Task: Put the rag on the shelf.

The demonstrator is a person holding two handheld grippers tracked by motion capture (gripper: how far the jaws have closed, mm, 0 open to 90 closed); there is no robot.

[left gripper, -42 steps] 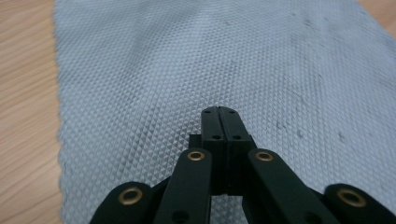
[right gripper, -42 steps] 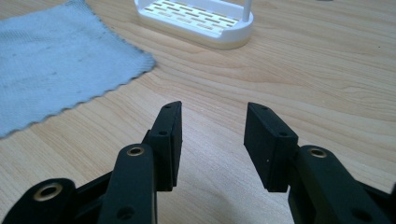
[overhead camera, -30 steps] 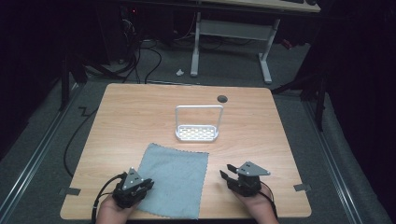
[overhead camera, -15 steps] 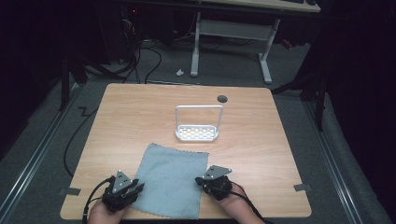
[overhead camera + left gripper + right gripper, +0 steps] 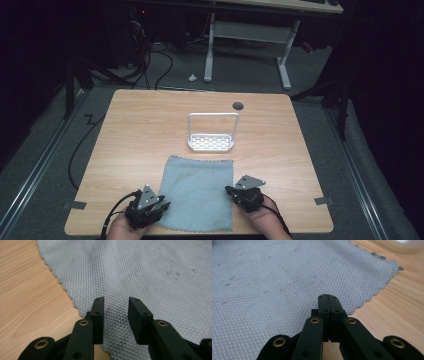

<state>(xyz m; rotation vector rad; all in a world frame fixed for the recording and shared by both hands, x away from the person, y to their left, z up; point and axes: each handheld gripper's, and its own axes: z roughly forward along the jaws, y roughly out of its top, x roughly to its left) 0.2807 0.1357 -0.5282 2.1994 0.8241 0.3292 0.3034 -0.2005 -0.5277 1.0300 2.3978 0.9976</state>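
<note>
**Two grippers at the near edge of a grey cloth**

On the wooden table (image 5: pixel 135 135) a grey cloth (image 5: pixel 200 192) lies flat toward the person's side, its edges cut in small zigzags and its weave a fine raised diamond pattern; a few dark specks mark it, and no writing, label or brand can be read on it or on anything else. Just beyond its far edge stands a small white rack (image 5: pixel 212 132) with a perforated base and a tall loop handle; farther back a dark round hole (image 5: pixel 238 105) sits in the tabletop.

At the cloth's near left corner the left gripper (image 5: pixel 115 315) is low over the fabric; its jaws stand apart with a clear gap, bare cloth showing between them, and they grasp nothing. At the cloth's right edge the right gripper (image 5: pixel 328 305) has its jaws pressed together, tips over the border of the fabric; whether any cloth is caught between them cannot be told. Each gripper carries a grey three-cornered plate and is held by a hand at the table's near edge.
</note>
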